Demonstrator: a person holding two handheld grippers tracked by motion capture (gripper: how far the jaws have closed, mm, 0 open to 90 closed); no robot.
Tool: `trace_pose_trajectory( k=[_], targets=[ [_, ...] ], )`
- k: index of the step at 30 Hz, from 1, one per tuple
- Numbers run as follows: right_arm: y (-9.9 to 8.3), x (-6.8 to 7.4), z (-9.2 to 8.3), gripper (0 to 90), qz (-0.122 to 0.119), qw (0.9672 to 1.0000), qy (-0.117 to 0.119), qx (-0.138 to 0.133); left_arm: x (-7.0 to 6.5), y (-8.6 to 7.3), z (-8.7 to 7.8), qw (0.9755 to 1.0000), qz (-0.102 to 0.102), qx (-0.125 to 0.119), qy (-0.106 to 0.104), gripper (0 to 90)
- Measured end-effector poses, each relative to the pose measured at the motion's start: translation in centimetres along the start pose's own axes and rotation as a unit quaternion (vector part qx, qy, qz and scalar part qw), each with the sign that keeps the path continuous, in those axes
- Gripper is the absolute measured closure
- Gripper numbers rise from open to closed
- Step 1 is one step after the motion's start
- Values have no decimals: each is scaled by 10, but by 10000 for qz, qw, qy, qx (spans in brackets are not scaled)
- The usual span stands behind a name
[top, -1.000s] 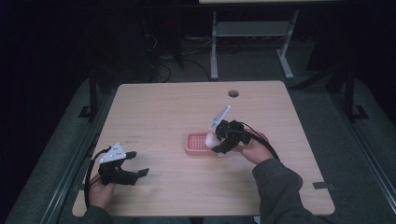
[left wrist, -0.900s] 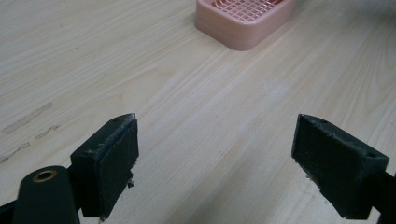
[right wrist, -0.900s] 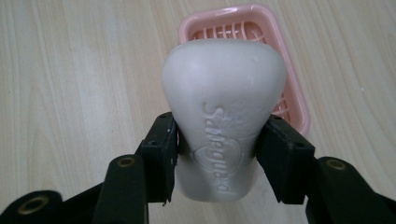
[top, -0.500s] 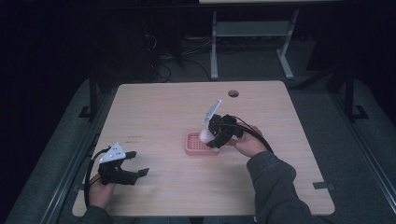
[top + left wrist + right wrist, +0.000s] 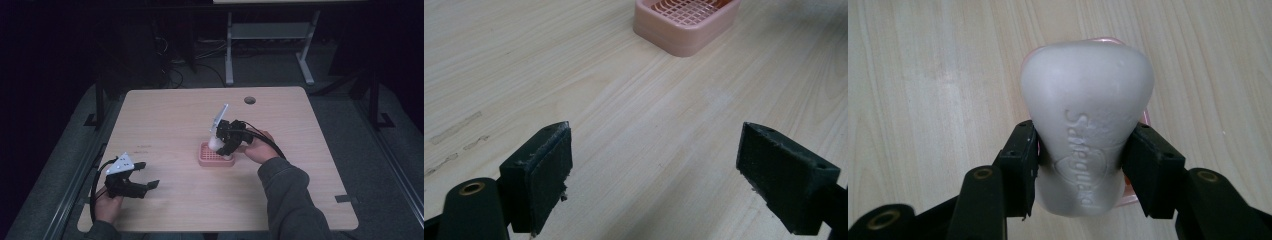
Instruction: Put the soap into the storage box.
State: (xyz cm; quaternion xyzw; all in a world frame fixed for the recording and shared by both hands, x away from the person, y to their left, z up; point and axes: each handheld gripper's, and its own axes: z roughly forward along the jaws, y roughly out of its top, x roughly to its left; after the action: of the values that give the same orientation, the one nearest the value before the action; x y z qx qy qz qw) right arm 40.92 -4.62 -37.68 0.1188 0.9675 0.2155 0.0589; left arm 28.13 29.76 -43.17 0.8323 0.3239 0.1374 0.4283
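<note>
Right gripper (image 5: 223, 146), held in the person's right hand (image 5: 257, 147), is clamped on a white bar of soap (image 5: 216, 144). In the right gripper view the two black pads (image 5: 1020, 165) press against the narrow waist of the soap bar (image 5: 1087, 135) from either side, and raised lettering runs down the face of the bar. The soap sits directly above a pink soap dish (image 5: 215, 155), whose pink rim (image 5: 1146, 117) peeks out from behind the bar. I cannot tell whether the soap touches the dish or hangs just over it.

The soap dish stands near the middle of a light wooden table (image 5: 170, 120), a little toward the person's right. It is a low, rounded tray with a grid of small openings across its top (image 5: 686, 20).

Left gripper (image 5: 142, 177) rests low at the near left corner of the table, held in the person's left hand (image 5: 107, 205), well apart from the dish. Its jaws stand wide apart with nothing between them but bare wood. It points toward the dish, which shows at the far edge of the left gripper view.

A black cable (image 5: 272, 145) trails from the right gripper back over the person's dark sleeve (image 5: 290, 195).
</note>
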Motion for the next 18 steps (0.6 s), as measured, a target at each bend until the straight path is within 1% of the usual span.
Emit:
trace_pose_trajectory(
  k=[7, 11, 15, 18],
  targets=[
    [4, -7, 13, 488, 45, 9998, 68, 172, 0, 0, 0, 10000, -11, -15, -6, 140],
    [6, -10, 21, 488, 53, 9997, 52, 253, 0, 0, 0, 10000, -4, -17, -9, 140],
    [8, -12, 28, 488, 20, 9995, 105, 308, 0, 0, -1, 10000, -5, -11, -4, 140],
    [9, -14, 32, 488, 48, 9994, 155, 298, 0, 0, 0, 10000, 0, -8, -7, 140]
  ],
)
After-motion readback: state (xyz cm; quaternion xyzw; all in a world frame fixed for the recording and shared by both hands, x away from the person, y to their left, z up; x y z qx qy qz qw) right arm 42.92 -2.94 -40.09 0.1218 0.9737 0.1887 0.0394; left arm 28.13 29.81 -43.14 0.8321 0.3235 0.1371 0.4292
